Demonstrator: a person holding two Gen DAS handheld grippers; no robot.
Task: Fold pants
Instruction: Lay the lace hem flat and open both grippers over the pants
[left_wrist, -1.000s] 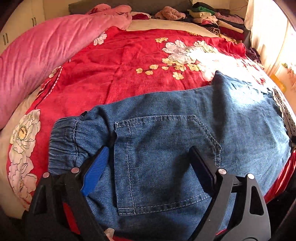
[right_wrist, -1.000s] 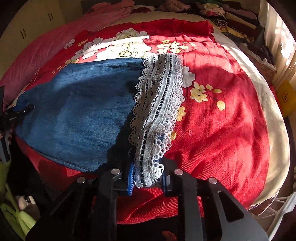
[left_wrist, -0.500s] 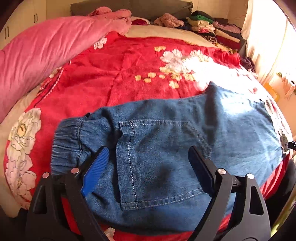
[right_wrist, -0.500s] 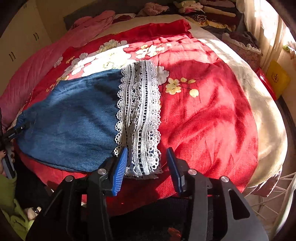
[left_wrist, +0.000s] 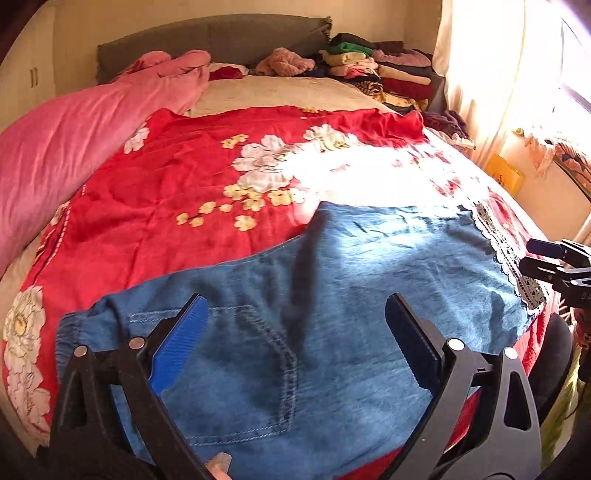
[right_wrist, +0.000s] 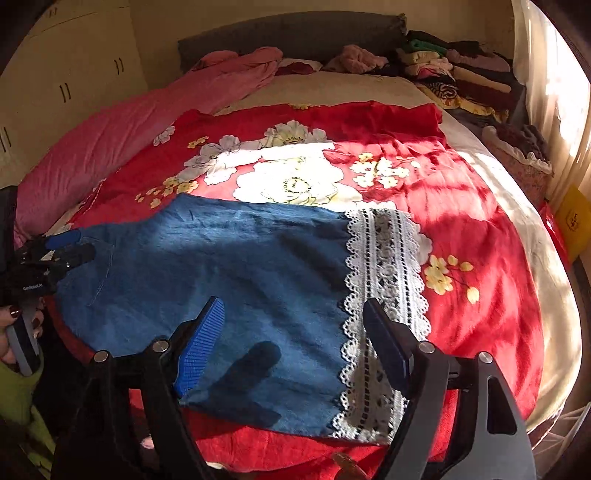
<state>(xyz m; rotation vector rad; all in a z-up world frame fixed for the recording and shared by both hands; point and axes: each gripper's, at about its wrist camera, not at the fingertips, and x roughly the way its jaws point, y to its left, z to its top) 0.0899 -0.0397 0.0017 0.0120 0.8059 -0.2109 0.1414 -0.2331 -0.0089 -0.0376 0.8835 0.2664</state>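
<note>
Blue denim pants (left_wrist: 332, 314) lie flat across the near edge of a bed, elastic waistband at the left, white lace hem (right_wrist: 384, 288) at the right. A back pocket (left_wrist: 251, 369) shows near the waist. My left gripper (left_wrist: 295, 339) is open and empty, raised above the waist end. My right gripper (right_wrist: 293, 343) is open and empty, raised above the hem end. Each gripper shows at the edge of the other's view: the right one in the left wrist view (left_wrist: 554, 266), the left one in the right wrist view (right_wrist: 48, 254).
The bed has a red floral cover (left_wrist: 177, 177). A pink quilt (left_wrist: 66, 140) lies along its left side. Stacks of folded clothes (left_wrist: 376, 74) sit at the headboard. A curtain and window (left_wrist: 517, 74) are at the right. Cupboards (right_wrist: 74, 74) stand at the left.
My right gripper has let go of the lace hem and opened wide. Both grippers have pulled back and up from the pants, which now lie flat.
</note>
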